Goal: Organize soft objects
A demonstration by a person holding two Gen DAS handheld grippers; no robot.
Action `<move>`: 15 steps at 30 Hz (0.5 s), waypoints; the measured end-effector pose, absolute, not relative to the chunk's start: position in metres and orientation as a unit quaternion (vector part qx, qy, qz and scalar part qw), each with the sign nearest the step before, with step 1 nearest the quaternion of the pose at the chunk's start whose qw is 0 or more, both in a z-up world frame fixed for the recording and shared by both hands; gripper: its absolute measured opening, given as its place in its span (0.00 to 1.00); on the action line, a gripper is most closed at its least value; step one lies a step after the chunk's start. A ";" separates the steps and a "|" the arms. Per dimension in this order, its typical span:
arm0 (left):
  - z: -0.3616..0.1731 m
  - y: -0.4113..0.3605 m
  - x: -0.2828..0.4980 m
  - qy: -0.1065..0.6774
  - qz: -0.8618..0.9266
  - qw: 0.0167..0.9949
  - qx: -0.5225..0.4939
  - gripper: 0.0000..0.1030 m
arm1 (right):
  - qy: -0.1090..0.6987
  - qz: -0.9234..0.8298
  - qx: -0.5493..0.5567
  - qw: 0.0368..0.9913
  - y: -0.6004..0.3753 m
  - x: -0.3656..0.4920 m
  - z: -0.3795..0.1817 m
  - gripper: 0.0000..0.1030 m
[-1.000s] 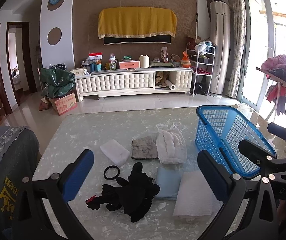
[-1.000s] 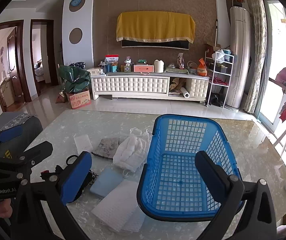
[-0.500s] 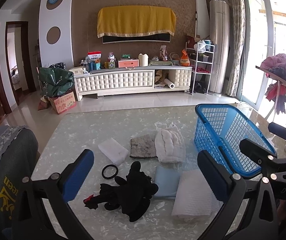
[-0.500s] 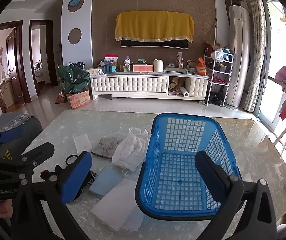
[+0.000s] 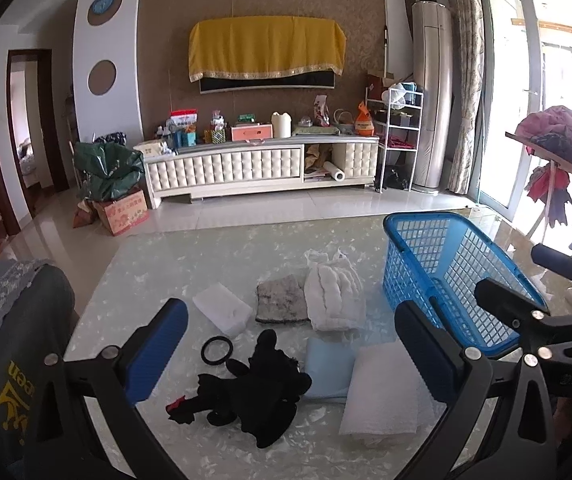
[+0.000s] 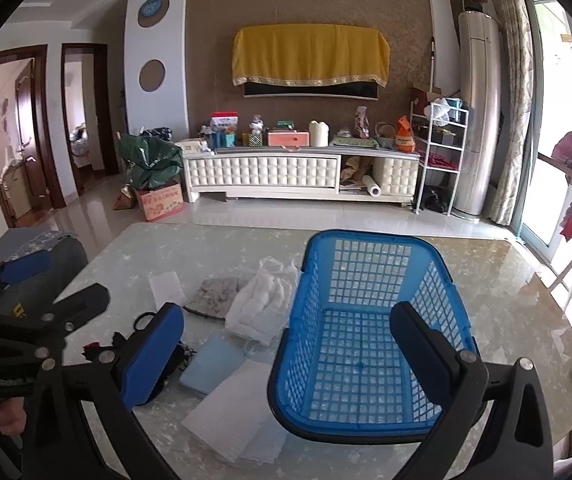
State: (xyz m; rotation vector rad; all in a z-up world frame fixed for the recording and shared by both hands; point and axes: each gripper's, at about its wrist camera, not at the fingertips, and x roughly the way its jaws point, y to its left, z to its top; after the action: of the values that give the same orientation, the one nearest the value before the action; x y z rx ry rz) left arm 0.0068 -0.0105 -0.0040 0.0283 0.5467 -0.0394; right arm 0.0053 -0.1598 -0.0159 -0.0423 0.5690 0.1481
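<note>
Holding both tools above the desk (image 5: 213, 256), you keep the left hand-held gripper (image 5: 290, 354) with fingers spread apart and empty over the black soft toy (image 5: 261, 388). Your right hand-held gripper (image 6: 286, 356) is likewise spread wide, clamped on nothing, above the near rim of the blue basket (image 6: 366, 280). Left of the basket lie a white padded garment (image 5: 334, 294), grey cloth (image 5: 281, 298), white foam block (image 5: 223, 308), light blue pad (image 5: 328, 364), white foam sheet (image 5: 386, 392) and black ring (image 5: 217, 351).
</note>
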 end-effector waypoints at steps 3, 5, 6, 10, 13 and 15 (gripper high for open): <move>-0.002 -0.010 0.007 0.270 -0.025 0.962 0.010 1.00 | 0.269 0.072 -0.028 0.960 -0.159 0.004 -0.012 1.00; 0.003 -0.011 0.008 0.272 -0.036 0.962 0.000 1.00 | 0.256 0.067 -0.036 0.964 -0.159 0.002 -0.010 1.00; 0.004 -0.010 0.008 0.272 -0.040 0.962 -0.002 1.00 | 0.248 0.067 -0.040 0.966 -0.159 0.001 -0.008 1.00; 0.012 -0.007 0.011 0.273 -0.039 0.961 -0.005 1.00 | 0.235 0.046 -0.060 0.969 -0.157 0.001 -0.003 1.00; 0.012 -0.004 0.015 0.288 -0.034 0.957 -0.002 1.00 | 0.240 0.064 -0.055 0.967 -0.159 0.005 -0.002 1.00; 0.011 0.000 0.019 0.299 -0.032 0.954 -0.001 1.00 | 0.249 0.070 -0.055 0.964 -0.159 0.009 -0.003 1.00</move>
State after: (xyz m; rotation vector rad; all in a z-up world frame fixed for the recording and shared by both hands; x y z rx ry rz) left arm 0.0195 0.0004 0.0115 -0.0011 0.6079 -0.0657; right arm 0.0092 -0.1594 -0.0030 -0.1106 0.5037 0.1409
